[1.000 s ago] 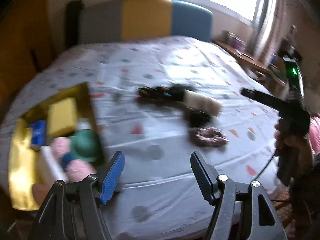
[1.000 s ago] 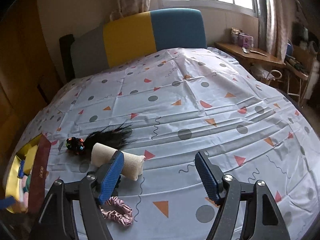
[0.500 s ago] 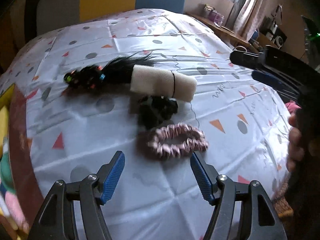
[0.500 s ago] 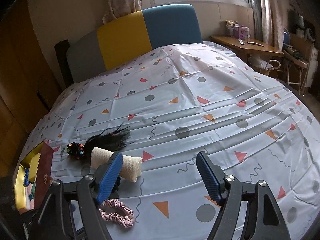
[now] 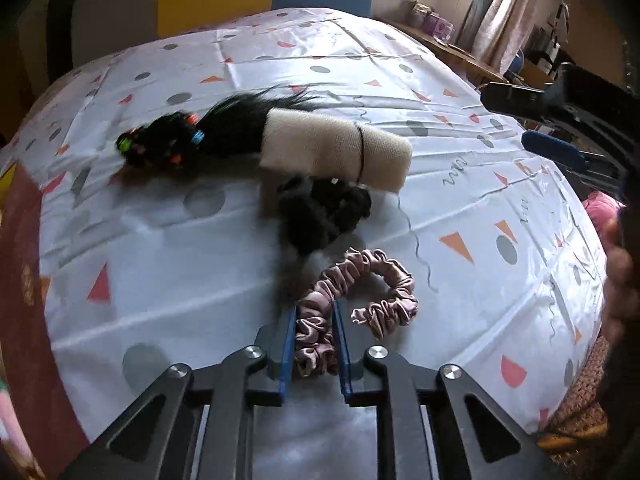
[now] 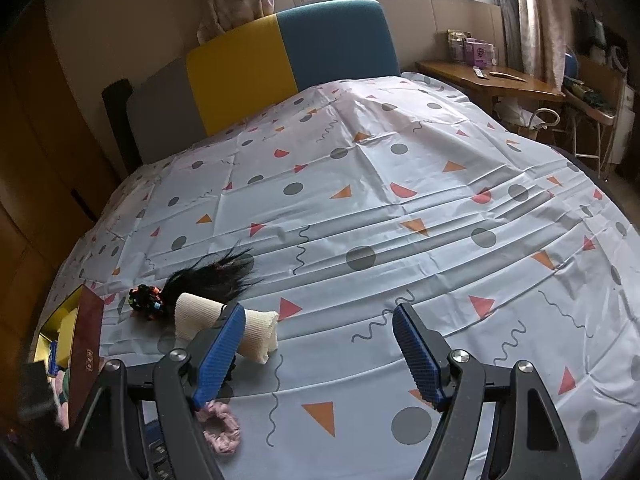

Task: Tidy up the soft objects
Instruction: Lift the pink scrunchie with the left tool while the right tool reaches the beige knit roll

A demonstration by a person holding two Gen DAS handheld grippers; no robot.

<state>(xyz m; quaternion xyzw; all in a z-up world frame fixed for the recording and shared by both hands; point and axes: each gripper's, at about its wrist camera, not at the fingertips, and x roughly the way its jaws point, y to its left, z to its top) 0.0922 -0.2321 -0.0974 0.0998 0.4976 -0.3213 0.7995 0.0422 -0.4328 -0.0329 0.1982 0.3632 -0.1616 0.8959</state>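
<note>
My left gripper (image 5: 314, 312) is shut on the near end of a pink satin scrunchie (image 5: 372, 284) that lies on the patterned tablecloth. Just beyond it lie a black scrunchie (image 5: 320, 212), a beige rolled bandage (image 5: 336, 148) and a black hairpiece with coloured bands (image 5: 168, 144). My right gripper (image 6: 318, 320) is open and empty, held above the cloth to the right of these things; the bandage (image 6: 260, 332), the hairpiece (image 6: 208, 276) and the pink scrunchie (image 6: 222, 426) show at its lower left. It also shows at the right edge of the left wrist view (image 5: 560, 152).
A gold-lined box with a dark red wall (image 6: 86, 344) stands at the table's left edge and holds soft items. A yellow, blue and grey chair back (image 6: 288, 60) stands behind the table. A wooden desk (image 6: 488, 80) is at the far right.
My left gripper swung right from the box, came down over the pink scrunchie and shut on its near end. My right gripper stayed open and barely moved.
</note>
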